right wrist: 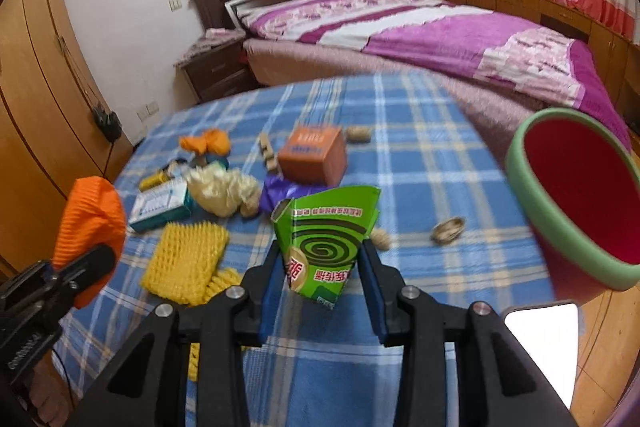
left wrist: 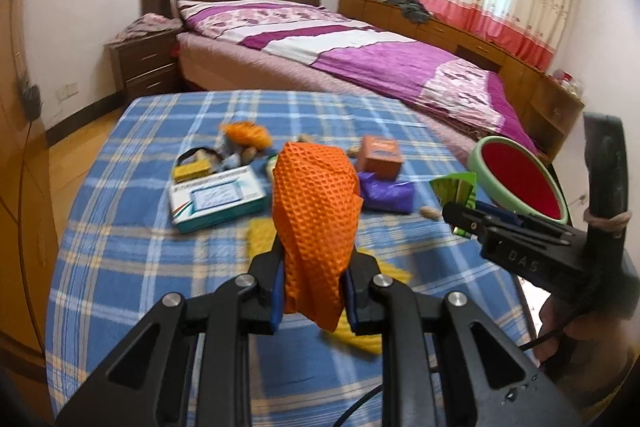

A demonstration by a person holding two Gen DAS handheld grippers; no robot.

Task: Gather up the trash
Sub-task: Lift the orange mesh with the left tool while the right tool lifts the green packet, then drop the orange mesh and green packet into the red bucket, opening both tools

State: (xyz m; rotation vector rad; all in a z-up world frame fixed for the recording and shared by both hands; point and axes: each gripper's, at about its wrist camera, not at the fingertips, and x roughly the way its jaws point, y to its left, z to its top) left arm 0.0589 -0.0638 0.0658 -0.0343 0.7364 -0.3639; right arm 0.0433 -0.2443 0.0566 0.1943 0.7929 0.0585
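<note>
While both grippers hang over the plaid cloth (right wrist: 420,155), places below go by the orange box (right wrist: 314,157), left to right.

L gripper (left wrist: 312,267): jaws narrow, clamped on orange mesh (left wrist: 314,211); mesh stands up between the pads, clear of the cloth, nearer camera than the box.
Blue-white carton (right wrist: 160,207): flat on cloth, well left of box.
Orange wad (right wrist: 206,143): far left of box, toward the bed side.
Yellow mesh (right wrist: 186,263): on cloth, left of box & nearer camera.
Cream wad (right wrist: 224,191): just left of box, touching the carton's end.
Purple wrap (right wrist: 282,193): touching box's near left corner.
R gripper (right wrist: 324,291): about half open, pads pressing a green coil box (right wrist: 326,239); it's tilted, top flaps open, lifted off cloth, nearer camera than the orange box.
Nut shell (right wrist: 448,231): on cloth, right of box, nearer camera.
Bin (right wrist: 532,195): green rim, red inside, mouth tipped toward camera; far right of box, at cloth's edge.
Bed (right wrist: 440,39): beyond box, purple cover.
</note>
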